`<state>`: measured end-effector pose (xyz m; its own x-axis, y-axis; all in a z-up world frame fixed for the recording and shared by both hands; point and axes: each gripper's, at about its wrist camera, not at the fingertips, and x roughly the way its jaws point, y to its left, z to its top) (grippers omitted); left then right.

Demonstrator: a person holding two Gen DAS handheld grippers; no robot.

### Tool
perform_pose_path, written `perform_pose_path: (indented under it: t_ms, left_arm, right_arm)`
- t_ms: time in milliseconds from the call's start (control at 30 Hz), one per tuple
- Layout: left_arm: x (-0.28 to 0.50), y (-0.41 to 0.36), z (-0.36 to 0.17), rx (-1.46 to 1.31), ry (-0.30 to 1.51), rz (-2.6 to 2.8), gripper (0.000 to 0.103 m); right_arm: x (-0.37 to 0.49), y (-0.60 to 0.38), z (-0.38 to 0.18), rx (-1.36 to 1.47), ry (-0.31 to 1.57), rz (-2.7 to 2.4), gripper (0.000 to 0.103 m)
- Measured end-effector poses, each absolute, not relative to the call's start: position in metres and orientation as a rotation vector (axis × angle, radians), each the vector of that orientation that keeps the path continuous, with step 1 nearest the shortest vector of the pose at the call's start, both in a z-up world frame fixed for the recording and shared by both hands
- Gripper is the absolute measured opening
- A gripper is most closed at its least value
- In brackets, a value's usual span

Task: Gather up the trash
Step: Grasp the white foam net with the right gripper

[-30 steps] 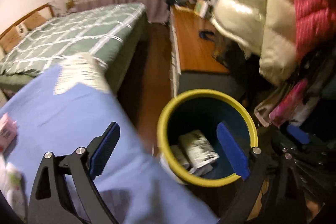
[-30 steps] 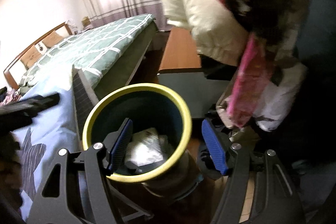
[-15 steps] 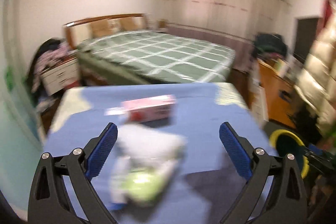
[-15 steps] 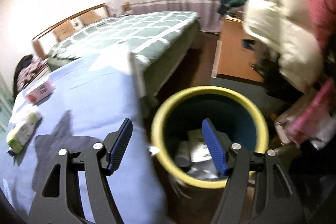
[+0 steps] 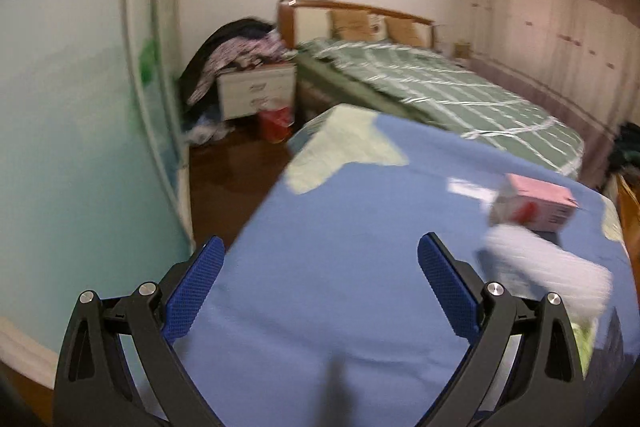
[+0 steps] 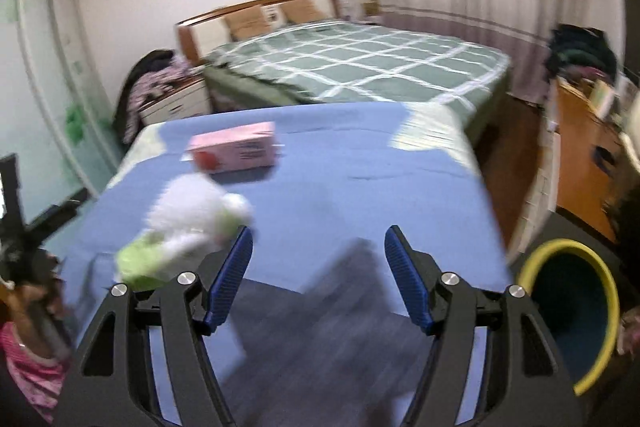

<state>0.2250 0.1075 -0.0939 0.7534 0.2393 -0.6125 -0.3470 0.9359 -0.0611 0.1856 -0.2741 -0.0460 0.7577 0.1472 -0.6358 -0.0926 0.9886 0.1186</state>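
A pink carton (image 6: 234, 147) lies on the blue-covered table (image 6: 360, 179), with a crumpled white and green wrapper (image 6: 188, 227) just in front of it. My right gripper (image 6: 318, 277) hovers open over the near part of the table, the wrapper beside its left finger. A yellow-rimmed blue bin (image 6: 576, 303) stands on the floor at the table's right. In the left wrist view the carton (image 5: 532, 203) and blurred wrapper (image 5: 548, 279) sit at the right. My left gripper (image 5: 320, 287) is open and empty over the table's left part.
A bed with a green checked cover (image 6: 360, 67) stands behind the table. A white nightstand piled with clothes (image 5: 256, 91) and a red bag (image 5: 276, 121) are by the wall. A wooden desk (image 6: 580, 155) runs along the right. A hand and a pink sleeve (image 6: 28, 347) show at lower left.
Both grippers swung left, away from the bin and back over the blue table. The bin has gone out of the left wrist view and slid to the right edge of the right one.
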Motion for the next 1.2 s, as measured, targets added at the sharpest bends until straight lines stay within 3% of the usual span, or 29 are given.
perform_pose_path:
  t_ms: [367, 733, 1033, 1200]
  left_arm:
    - [0.216, 0.112, -0.093, -0.133, 0.608, 0.418, 0.096]
    - [0.211, 0.105, -0.090, -0.121, 0.607, 0.418, 0.096]
    - [0.210, 0.100, -0.089, -0.118, 0.606, 0.410, 0.096]
    - [0.208, 0.098, -0.088, -0.114, 0.604, 0.406, 0.096]
  right_arm:
    - [0.246, -0.193, -0.058, 0.029, 0.768, 0.262, 0.066]
    - [0.267, -0.174, -0.080, 0.012, 0.831, 0.242, 0.065]
    - [0.263, -0.170, -0.081, 0.023, 0.834, 0.282, 0.029]
    - [0.261, -0.176, -0.078, 0.073, 0.832, 0.303, 0.021]
